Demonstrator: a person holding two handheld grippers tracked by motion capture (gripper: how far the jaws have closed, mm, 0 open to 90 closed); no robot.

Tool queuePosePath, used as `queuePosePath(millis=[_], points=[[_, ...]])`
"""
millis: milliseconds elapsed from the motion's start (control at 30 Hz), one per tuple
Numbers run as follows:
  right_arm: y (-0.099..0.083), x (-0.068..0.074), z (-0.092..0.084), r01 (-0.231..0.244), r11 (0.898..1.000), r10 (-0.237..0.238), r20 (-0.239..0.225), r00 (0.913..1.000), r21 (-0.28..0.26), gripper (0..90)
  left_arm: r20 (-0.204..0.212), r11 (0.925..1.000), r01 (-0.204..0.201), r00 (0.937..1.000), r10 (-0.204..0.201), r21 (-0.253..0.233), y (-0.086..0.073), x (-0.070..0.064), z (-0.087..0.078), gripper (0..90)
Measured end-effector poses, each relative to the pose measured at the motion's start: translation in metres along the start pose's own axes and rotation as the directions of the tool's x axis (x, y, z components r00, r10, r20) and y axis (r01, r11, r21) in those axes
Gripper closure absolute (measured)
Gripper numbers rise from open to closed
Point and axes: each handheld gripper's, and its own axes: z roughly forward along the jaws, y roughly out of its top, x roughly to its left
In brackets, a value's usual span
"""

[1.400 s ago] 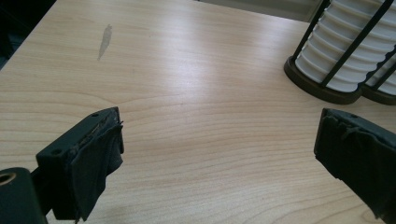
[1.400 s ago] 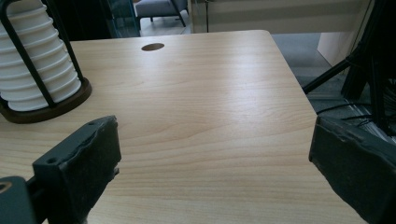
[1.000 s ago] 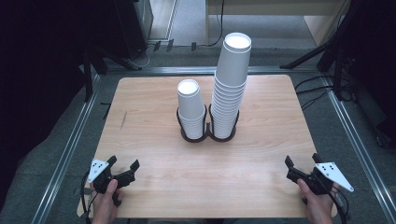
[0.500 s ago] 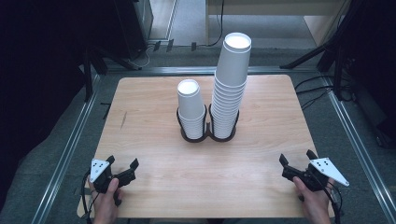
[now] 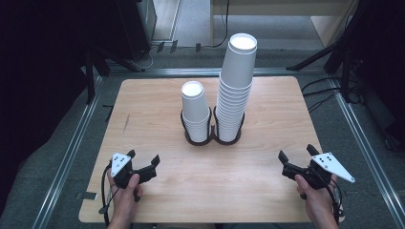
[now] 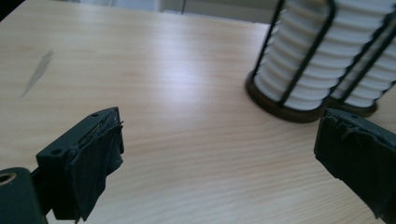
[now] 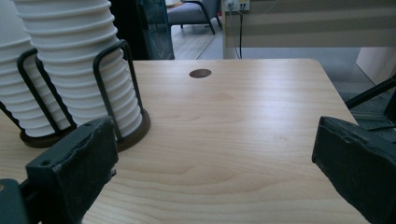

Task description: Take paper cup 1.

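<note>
Work not begun: short white paper-cup stack (image 5: 195, 110) and tall white paper-cup stack (image 5: 236, 90) sit untouched in black wire holder (image 5: 212, 139), left tool (image 5: 143, 166) and right tool (image 5: 296, 161) wide open, empty.

- A lab or test room set up for recording, not a home.
- The bare wooden table (image 5: 157, 105) stands alone inside metal floor rails (image 5: 71, 152) on grey carpet.
- Black stand legs (image 5: 325, 55) and loose cables (image 5: 325, 90) lie around it.
- An office chair (image 7: 194, 11) and a wall socket (image 7: 236, 4) show beyond the table.
</note>
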Motion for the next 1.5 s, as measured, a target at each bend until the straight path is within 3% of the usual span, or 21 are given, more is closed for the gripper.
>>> queuePosePath(millis=[233, 400, 700, 1067, 1500], points=[[0.022, 0.016, 0.002, 0.017, 1.0, -0.017, -0.022, 0.9996, -0.021, 0.4, 0.067, 0.9984, -0.047, 0.9966, 0.049, -0.032, 0.018, -0.031, 0.007, 1.6], [0.036, 0.02, 0.003, 0.008, 0.999, -0.009, -0.035, 0.9993, -0.05, 0.5, 0.111, 0.9967, -0.079, 0.9906, 0.081, -0.021, 0.024, -0.046, 0.015, 1.6], [0.057, 0.031, 0.009, 0.005, 0.997, -0.01, -0.061, 0.9981, -0.071, 0.5, 0.161, 0.9968, -0.06, 0.9846, 0.068, -0.053, 0.035, -0.067, 0.031, 1.7], [0.082, 0.05, 0.014, 0.036, 0.994, -0.048, -0.118, 0.9918, -0.101, 0.6, 0.198, 0.9947, -0.075, 0.9763, 0.087, -0.071, 0.049, -0.091, 0.04, 1.7], [0.107, 0.063, 0.02, 0.031, 0.992, -0.052, -0.168, 0.9845, -0.124, 3.2, 0.232, 0.9896, -0.115, 0.9636, 0.132, -0.086, 0.058, -0.12, 0.052, 1.7]])
